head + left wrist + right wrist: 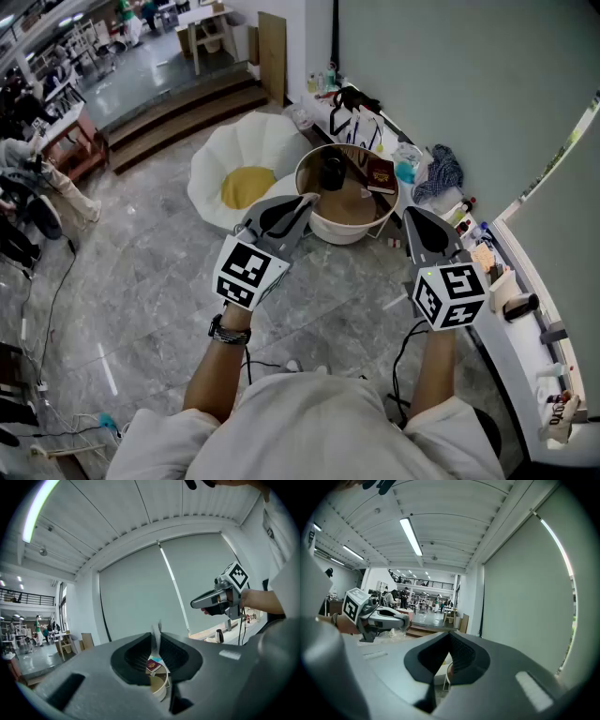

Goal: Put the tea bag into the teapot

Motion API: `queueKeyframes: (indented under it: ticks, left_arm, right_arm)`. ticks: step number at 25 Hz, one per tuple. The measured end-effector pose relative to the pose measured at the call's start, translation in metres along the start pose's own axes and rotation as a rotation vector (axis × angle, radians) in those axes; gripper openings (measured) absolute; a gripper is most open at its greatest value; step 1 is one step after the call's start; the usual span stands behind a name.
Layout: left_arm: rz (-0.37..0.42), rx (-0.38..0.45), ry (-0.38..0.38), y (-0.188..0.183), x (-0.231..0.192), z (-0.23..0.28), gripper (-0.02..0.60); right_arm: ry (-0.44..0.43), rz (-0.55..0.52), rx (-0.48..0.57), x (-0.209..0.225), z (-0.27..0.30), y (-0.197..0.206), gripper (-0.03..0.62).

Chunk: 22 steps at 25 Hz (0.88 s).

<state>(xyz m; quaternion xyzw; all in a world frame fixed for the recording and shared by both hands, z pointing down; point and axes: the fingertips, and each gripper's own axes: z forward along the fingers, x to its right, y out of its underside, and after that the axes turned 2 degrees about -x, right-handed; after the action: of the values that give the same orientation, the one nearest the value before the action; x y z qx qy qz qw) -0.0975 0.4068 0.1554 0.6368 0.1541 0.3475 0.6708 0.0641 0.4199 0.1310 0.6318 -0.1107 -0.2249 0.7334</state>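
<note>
Jaws of the left gripper [302, 202] are clenched on a thin pale strip that stands up between the pads, most likely the tea bag [156, 637] or its paper tag; too little of it shows to say which. Pinching it by a flat edge would let the rest hang free, which suits lowering it into a narrow mouth. The right gripper [411, 216] has its jaws together with nothing between them; it is held off to the side at about the same height, probably kept free to steady things if needed.

Both grippers hover above the near rim of the round table [361, 232], not touching it. On it stands the dark teapot [333, 172], with a red booklet [380, 174] just beside it on the right. The left gripper points toward the pot but is short of it, so the bag is not yet over the opening. Whether a lid sits on the pot cannot be made out from here
</note>
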Motion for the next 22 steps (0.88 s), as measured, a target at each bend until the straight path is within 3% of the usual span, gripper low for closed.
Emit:
queueKeyframes:
  ticks: [7,16,22]
  left_arm:
    - [-0.007,-0.003,-0.020,0.001,0.014,0.013,0.049]
    - [-0.031,-0.047,-0.021,0.014,0.042,0.032,0.049]
    - [-0.046,-0.059,-0.023,0.022,0.039,0.051,0.048]
  right_arm:
    - [-0.031,0.039,0.043,0.016,-0.010,0.005,0.006]
    - [-0.061,0.055,0.023,0.036,-0.015,0.031,0.006]
    - [-0.068,0.075,0.007,0.049,-0.004,0.044,0.006]
